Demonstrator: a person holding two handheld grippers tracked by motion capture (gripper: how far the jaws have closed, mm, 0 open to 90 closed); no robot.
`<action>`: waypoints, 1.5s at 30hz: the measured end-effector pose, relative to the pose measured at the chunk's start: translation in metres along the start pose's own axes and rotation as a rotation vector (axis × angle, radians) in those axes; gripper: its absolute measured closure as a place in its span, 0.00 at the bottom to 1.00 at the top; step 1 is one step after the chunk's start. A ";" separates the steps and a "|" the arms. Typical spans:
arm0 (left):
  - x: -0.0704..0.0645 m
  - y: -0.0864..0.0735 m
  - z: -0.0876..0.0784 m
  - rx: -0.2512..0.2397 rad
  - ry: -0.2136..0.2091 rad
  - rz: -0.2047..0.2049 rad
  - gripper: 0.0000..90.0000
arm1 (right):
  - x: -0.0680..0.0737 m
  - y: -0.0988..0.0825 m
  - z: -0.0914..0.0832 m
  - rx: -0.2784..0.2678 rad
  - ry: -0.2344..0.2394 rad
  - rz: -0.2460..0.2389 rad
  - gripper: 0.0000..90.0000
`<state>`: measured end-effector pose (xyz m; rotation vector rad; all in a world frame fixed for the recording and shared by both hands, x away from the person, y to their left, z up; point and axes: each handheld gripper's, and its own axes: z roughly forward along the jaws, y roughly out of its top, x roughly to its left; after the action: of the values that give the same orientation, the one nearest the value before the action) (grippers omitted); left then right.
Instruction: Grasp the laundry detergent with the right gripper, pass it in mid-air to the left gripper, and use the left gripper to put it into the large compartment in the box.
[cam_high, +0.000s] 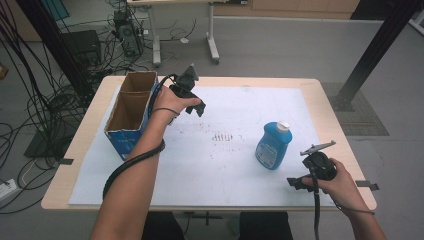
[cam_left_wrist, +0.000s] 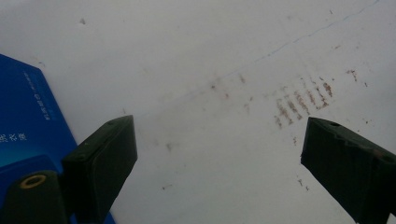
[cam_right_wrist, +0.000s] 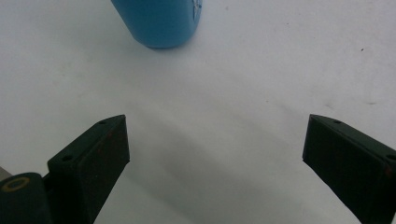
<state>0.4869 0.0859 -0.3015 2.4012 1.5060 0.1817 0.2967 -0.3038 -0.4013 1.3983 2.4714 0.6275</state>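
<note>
Right gripper (cam_right_wrist: 215, 140) jaws stand wide apart with nothing between them, aimed over bare white sheet (cam_right_wrist: 233, 93) at the base of the blue bottle (cam_right_wrist: 159, 21), which stands upright a bit ahead, apart from the jaws. Left gripper (cam_left_wrist: 219, 149) jaws also spread and empty, hanging over the stained patch of the sheet just beside the blue cardboard box (cam_left_wrist: 28, 116). In the high view the bottle (cam_high: 273, 145) sits on the right half of the table (cam_high: 325, 100), near the right gripper (cam_high: 301, 183), well apart from the box (cam_high: 131, 112). Risks, as I judge: the bottle is tall and narrow-footed, so one jaw nudging it first could tip or slide it; a low grip on the rounded body may slip; the trailing cable could snag.
</note>
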 end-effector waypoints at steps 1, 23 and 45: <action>0.000 0.000 0.000 0.000 0.001 -0.002 0.12 | 0.000 0.000 0.001 -0.003 0.001 0.001 0.07; 0.001 -0.004 0.007 0.014 -0.004 -0.009 0.12 | 0.006 -0.008 0.016 -0.182 0.012 -0.001 0.05; 0.002 -0.009 0.010 0.021 -0.007 -0.015 0.12 | 0.014 -0.016 0.027 -0.386 0.075 -0.082 0.04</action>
<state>0.4830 0.0892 -0.3138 2.4034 1.5305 0.1549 0.2881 -0.2923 -0.4325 1.1383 2.2844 1.0860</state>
